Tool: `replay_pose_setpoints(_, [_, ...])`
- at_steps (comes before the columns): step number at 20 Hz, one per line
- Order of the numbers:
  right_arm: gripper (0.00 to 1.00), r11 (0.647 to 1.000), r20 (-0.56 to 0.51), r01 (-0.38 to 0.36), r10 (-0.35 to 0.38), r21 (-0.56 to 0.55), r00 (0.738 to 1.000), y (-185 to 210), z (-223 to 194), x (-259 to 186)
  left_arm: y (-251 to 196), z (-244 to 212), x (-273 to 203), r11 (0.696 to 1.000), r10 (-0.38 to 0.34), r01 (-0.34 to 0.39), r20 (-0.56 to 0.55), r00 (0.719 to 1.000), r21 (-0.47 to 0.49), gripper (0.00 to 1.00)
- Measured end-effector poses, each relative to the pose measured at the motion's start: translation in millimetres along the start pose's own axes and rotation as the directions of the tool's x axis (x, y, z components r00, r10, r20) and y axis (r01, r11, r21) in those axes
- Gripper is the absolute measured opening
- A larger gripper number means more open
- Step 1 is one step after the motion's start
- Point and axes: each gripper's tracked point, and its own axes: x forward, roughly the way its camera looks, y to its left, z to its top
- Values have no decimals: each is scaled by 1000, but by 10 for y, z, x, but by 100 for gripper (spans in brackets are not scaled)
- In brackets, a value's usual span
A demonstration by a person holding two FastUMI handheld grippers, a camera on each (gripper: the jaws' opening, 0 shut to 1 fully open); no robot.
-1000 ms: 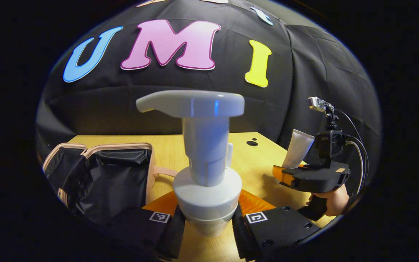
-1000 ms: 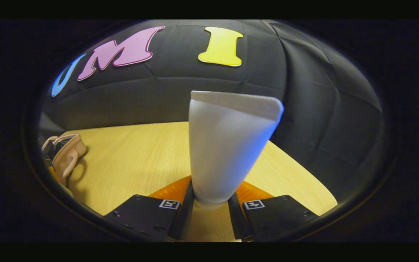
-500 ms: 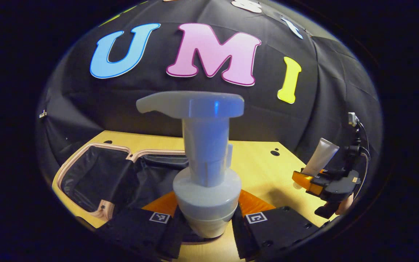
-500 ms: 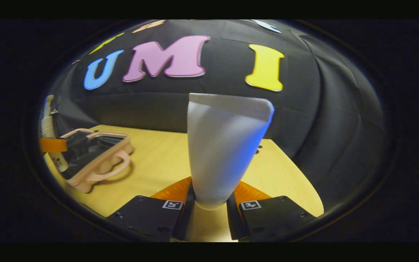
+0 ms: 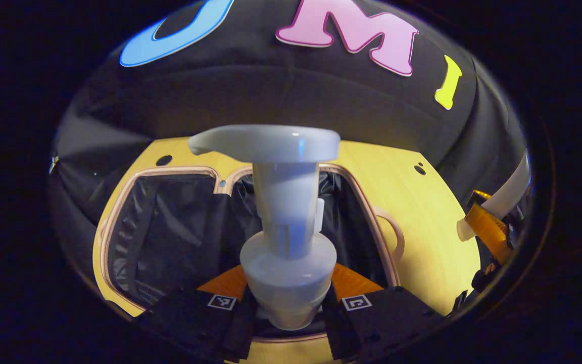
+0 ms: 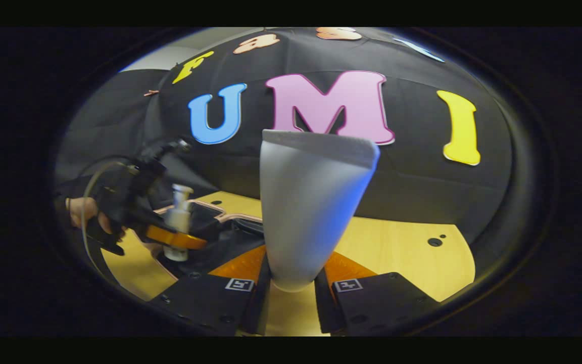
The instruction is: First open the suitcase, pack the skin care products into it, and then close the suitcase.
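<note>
A pale wooden table (image 5: 422, 222) spreads out ahead of both claws, its grain running lengthwise. Small dark holes (image 5: 420, 169) are drilled in it: a pair ahead and to the right of the left claw, one (image 5: 163, 160) ahead to its left, and another pair (image 6: 435, 241) to the right of the right claw. Behind the table, beyond both claws, hangs a black cloth wall (image 6: 412, 187), creased into soft folds.

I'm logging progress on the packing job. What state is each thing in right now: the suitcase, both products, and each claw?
Suitcase: open, lying flat on the table, black lining showing.
Pump bottle: upright, held over the open suitcase.
Tube: held upright, cap end down, not yet packed.
Left claw: shut on the pump bottle.
Right claw: shut on the tube.
</note>
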Motion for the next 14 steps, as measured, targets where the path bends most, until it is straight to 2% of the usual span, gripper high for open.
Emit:
replay_pose_setpoints(1, [42, 1000, -12, -19, 20, 23, 1000, 111, -19, 54, -15, -62, 101, 1000, -7, 7, -39, 999, 3, 61])
replay_pose_setpoints(2, [47, 999, -16, -29, 29, 35, 999, 204, -21, 85, -28, -106, 167, 1000, -3, 3, -84, 996, -3, 61])
replay_pose_setpoints(3, [42, 998, -18, -39, 40, 45, 999, 294, -15, 110, -42, -130, 226, 1000, 2, -2, -122, 993, -1, 61])
replay_pose_setpoints(7, [42, 993, -44, -84, 88, 84, 995, 515, -75, 236, 68, -293, 433, 998, 37, -47, -230, 973, -36, 62])
replay_pose_setpoints(8, [37, 992, -51, -86, 90, 89, 995, 532, -97, 274, 99, -286, 445, 997, 49, -62, -231, 972, -47, 62])
replay_pose_setpoints(9, [42, 992, -60, -87, 92, 93, 994, 544, -119, 303, 135, -222, 462, 996, 62, -75, -210, 976, -53, 63])
replay_pose_setpoints(10, [42, 991, -72, -87, 94, 100, 993, 561, -139, 339, 143, -177, 457, 995, 60, -73, -191, 980, -61, 65])
replay_pose_setpoints(11, [37, 990, -81, -89, 98, 108, 992, 586, -179, 375, 101, -146, 411, 995, 41, -56, -184, 982, -80, 66])
replay_pose_setpoints(12, [42, 990, -92, -86, 97, 113, 991, 601, -212, 412, 100, -115, 356, 995, 41, -55, -160, 986, -85, 80])
replay_pose_setpoints(13, [42, 990, -103, -83, 95, 113, 990, 625, -240, 440, 125, -44, 264, 994, 51, -62, -121, 991, -90, 82])
replay_pose_setpoints(14, [37, 990, -118, -79, 92, 113, 989, 645, -274, 471, 178, 17, 167, 992, 60, -66, -62, 996, -104, 83])
